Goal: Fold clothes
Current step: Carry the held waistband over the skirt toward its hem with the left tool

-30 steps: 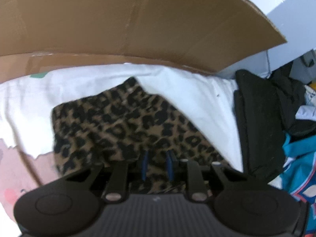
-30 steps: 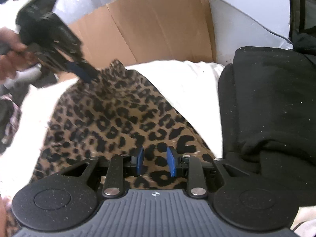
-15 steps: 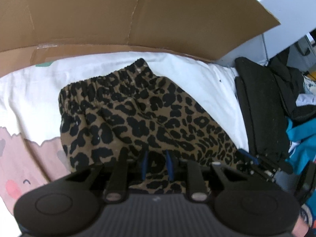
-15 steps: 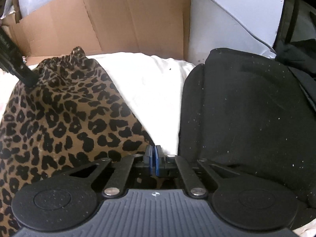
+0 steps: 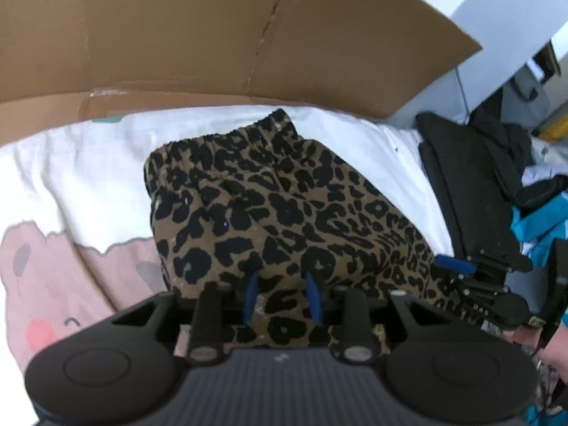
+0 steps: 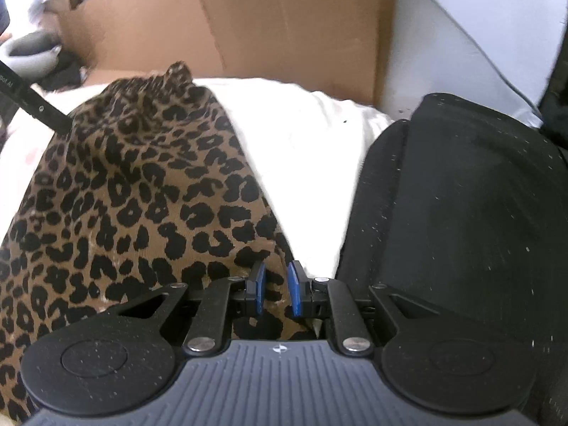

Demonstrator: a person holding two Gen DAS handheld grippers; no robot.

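A leopard-print garment (image 5: 277,213) with an elastic waistband at its far end lies on a white sheet (image 5: 81,177); it also shows in the right wrist view (image 6: 135,191). My left gripper (image 5: 282,296) is open over the garment's near edge, holding nothing. My right gripper (image 6: 276,289) is open at the garment's right near corner, jaws a small gap apart with cloth below them. The right gripper also shows at the right of the left wrist view (image 5: 458,266).
A folded black garment (image 6: 461,195) lies right of the leopard one. A cardboard wall (image 5: 213,35) stands behind the sheet. Pink printed bedding (image 5: 53,284) is at the left. Dark and teal clothes (image 5: 532,220) pile at the far right.
My right gripper was shut half a second ago and is now open. My left gripper pulled back toward me, so the whole garment now lies flat in view.
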